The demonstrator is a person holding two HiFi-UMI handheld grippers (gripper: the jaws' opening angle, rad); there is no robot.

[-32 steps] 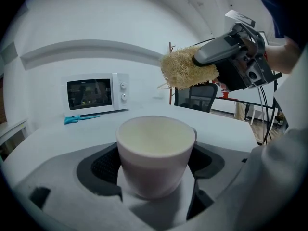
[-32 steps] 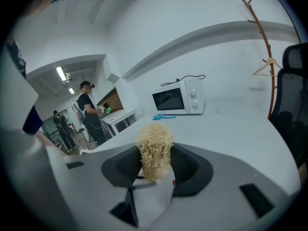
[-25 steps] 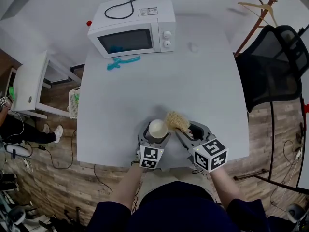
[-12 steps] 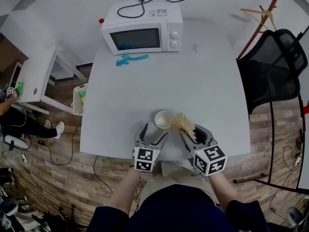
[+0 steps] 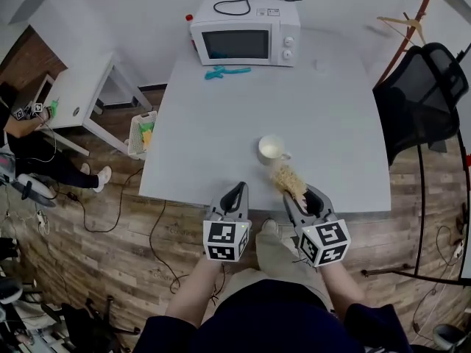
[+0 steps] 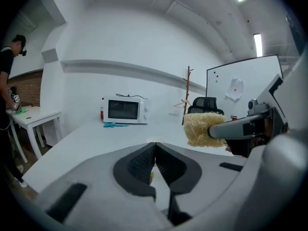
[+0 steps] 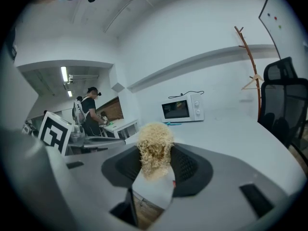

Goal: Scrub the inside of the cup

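Observation:
A white cup (image 5: 271, 148) stands upright on the white table (image 5: 221, 145), near its front edge, with nothing touching it. My left gripper (image 5: 237, 192) hangs in front of that edge, short of the cup. Its jaws have just been closing and now meet with nothing between them, as the left gripper view also shows (image 6: 155, 150). My right gripper (image 5: 296, 197) is shut on a straw-coloured loofah scrubber (image 5: 289, 180), held just nearer than the cup and to its right. The right gripper view shows the scrubber (image 7: 155, 149) sticking up between the pads.
A white microwave (image 5: 246, 41) stands at the table's far edge, with a teal object (image 5: 224, 72) lying in front of it. A black office chair (image 5: 419, 94) stands at the right. At the left are a small white side table (image 5: 73, 101), a basket (image 5: 143, 134) and a person (image 5: 15, 123).
My left gripper let go of the cup, pulled back past the table's front edge and shut. The right gripper drew back too, still holding the scrubber. The cup now stands alone.

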